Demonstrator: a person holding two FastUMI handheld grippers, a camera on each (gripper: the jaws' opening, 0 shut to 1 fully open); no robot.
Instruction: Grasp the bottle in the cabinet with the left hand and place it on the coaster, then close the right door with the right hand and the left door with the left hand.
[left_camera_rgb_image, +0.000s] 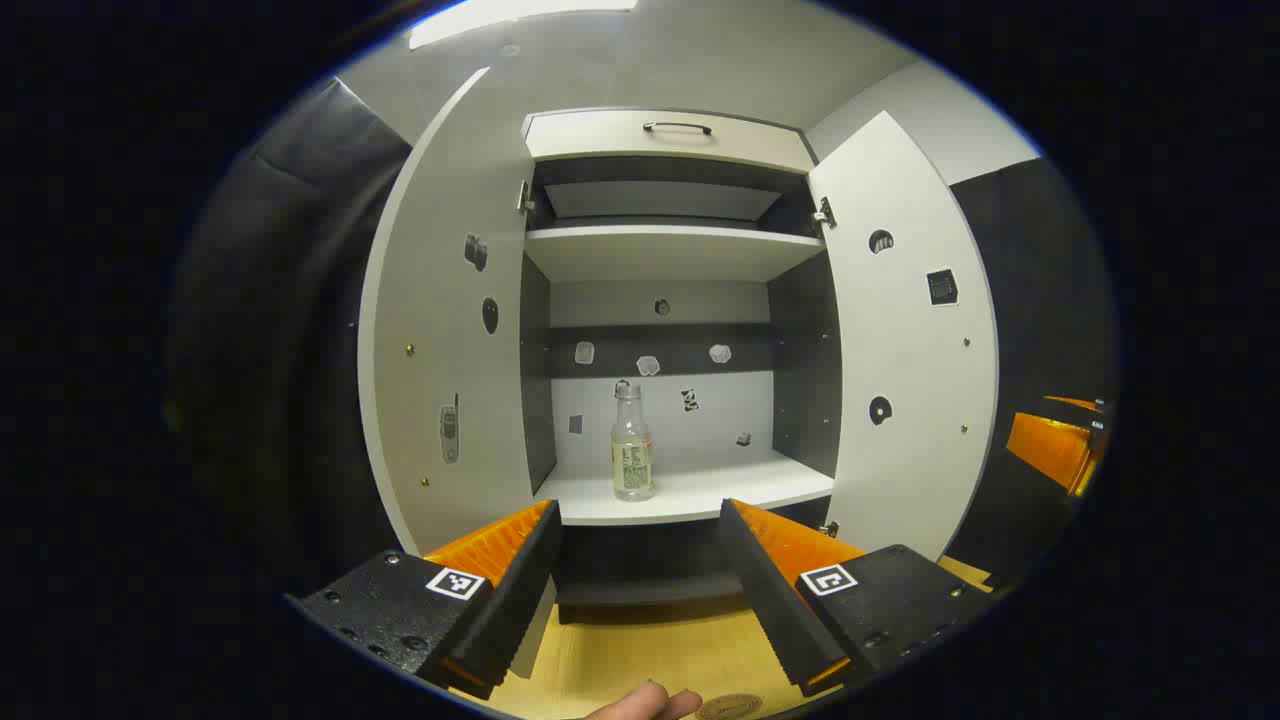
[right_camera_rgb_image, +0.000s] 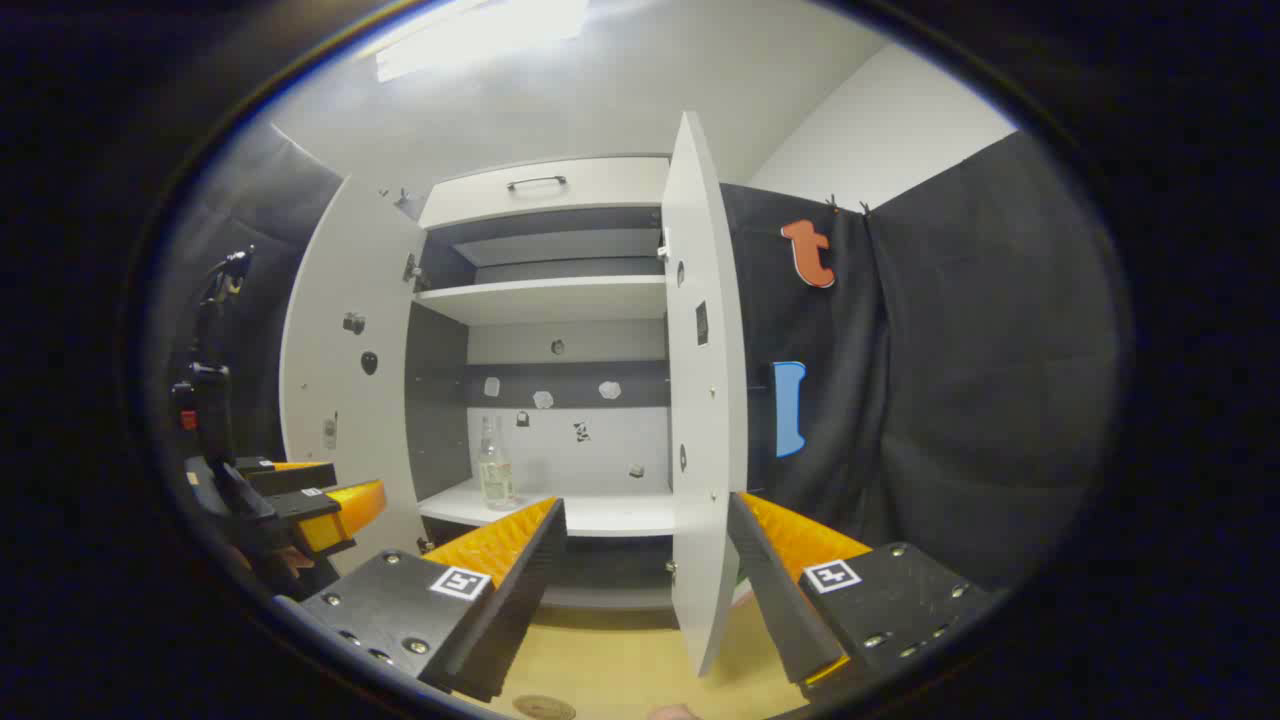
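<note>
Bottle (left_camera_rgb_image: 632, 446) upright on cabinet shelf (left_camera_rgb_image: 690, 497), both doors open, coaster (right_camera_rgb_image: 545, 707) on table

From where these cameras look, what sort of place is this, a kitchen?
Probably not a kitchen but a staged recording booth: black cloth drapes the walls, a white cabinet stands open holding one clear bottle, and small sticker markers dot its doors.

Left gripper (left_camera_rgb_image: 640, 570) level, jaws spread, empty; right gripper (right_camera_rgb_image: 645, 570) likewise; fingertip (left_camera_rgb_image: 645, 703) apparently below.
</note>
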